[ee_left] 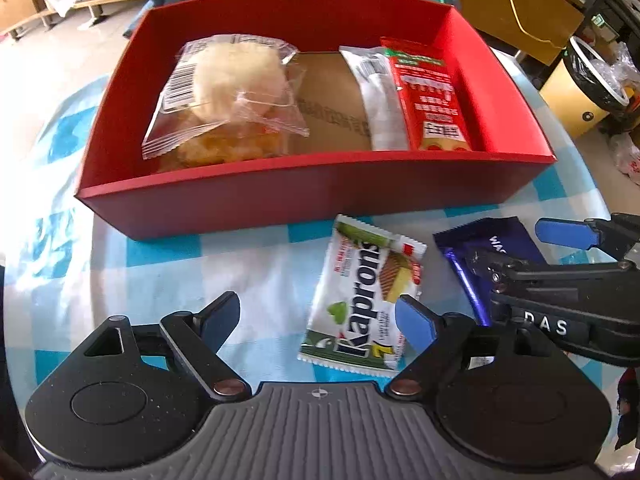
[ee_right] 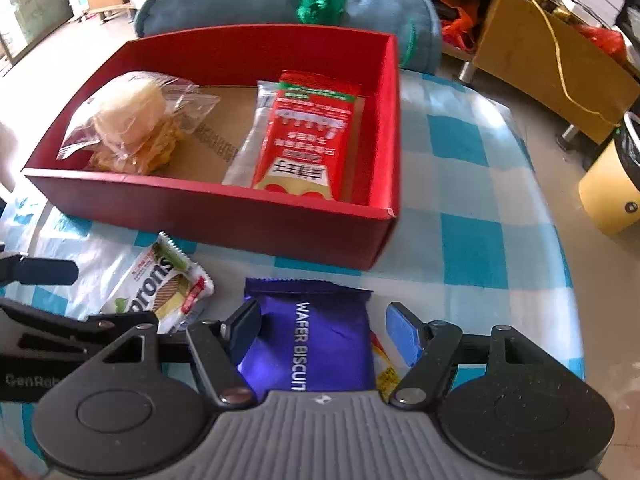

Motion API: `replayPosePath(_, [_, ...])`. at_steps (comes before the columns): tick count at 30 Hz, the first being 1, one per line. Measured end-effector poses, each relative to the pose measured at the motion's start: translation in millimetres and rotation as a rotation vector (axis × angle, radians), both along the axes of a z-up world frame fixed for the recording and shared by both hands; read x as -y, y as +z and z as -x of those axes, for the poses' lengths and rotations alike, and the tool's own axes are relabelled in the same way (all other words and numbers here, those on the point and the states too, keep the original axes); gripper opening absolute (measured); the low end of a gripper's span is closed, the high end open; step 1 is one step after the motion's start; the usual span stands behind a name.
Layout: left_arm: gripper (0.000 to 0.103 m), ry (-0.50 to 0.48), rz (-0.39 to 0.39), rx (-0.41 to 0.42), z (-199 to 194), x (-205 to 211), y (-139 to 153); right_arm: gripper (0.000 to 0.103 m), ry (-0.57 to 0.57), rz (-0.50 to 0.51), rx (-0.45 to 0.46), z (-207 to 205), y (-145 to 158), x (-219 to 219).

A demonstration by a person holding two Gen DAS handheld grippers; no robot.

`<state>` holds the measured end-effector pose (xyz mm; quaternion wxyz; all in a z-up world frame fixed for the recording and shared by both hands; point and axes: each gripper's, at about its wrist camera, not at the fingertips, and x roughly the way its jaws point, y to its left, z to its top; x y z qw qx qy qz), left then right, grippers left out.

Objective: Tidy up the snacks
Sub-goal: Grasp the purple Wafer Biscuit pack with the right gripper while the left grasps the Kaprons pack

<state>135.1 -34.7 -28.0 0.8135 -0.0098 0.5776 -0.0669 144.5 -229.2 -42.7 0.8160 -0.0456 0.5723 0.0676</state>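
A red box (ee_left: pixel 304 196) (ee_right: pixel 224 216) stands on the checked tablecloth. It holds clear-wrapped cakes (ee_left: pixel 228 96) (ee_right: pixel 128 124) at its left and a red snack pack (ee_left: pixel 430 96) (ee_right: pixel 308 136) beside a white pack (ee_left: pixel 380 96) at its right. A white-green Kaprons wafer pack (ee_left: pixel 360 300) (ee_right: pixel 164 280) lies in front of the box. My left gripper (ee_left: pixel 320 320) is open; its right finger overlaps the pack's edge. A purple wafer biscuit pack (ee_right: pixel 312 340) (ee_left: pixel 480 248) lies to the right. My right gripper (ee_right: pixel 324 332) is open, with a finger on either side of it.
A blue rolled cushion (ee_right: pixel 280 0) lies behind the box. A yellow bin (ee_right: pixel 612 188) (ee_left: pixel 580 96) and wooden furniture (ee_right: pixel 552 52) stand off the table's right. The blue-white checked tablecloth (ee_right: pixel 472 208) extends right of the box to the table's rounded edge.
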Motion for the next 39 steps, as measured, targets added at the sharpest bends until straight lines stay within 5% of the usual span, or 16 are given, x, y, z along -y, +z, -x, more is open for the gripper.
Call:
replayPosePath(11, [0.090,-0.017,-0.024,-0.006,2.1,-11.0,1.0,0.070,0.059,0.024,-0.038,-3.9,-13.1,-15.2])
replayPosePath(19, [0.092,-0.024,-0.026,-0.009,3.3,-15.2,0.3,0.100,0.018,-0.011,-0.086,-5.1,-26.8,0.7])
replayPosePath(23, [0.093,-0.031,-0.032,-0.009,0.8,-10.6,-1.3,0.095,0.003,-0.010,-0.071,-3.7,-25.4,1.8])
replayPosePath(25, [0.093,-0.034,-0.032,-0.009,0.6,-8.8,-1.6,0.069,0.005,-0.007,-0.053,-3.1,-19.9,2.4])
replayPosePath(26, [0.093,-0.035,-0.032,-0.008,0.2,-8.2,-1.6,0.065,0.006,-0.008,-0.039,-2.6,-15.8,2.6])
replayPosePath(39, [0.098,-0.039,-0.031,0.018,-12.7,17.4,-5.1,0.065,-0.101,-0.032,0.050,1.4,13.0,28.6])
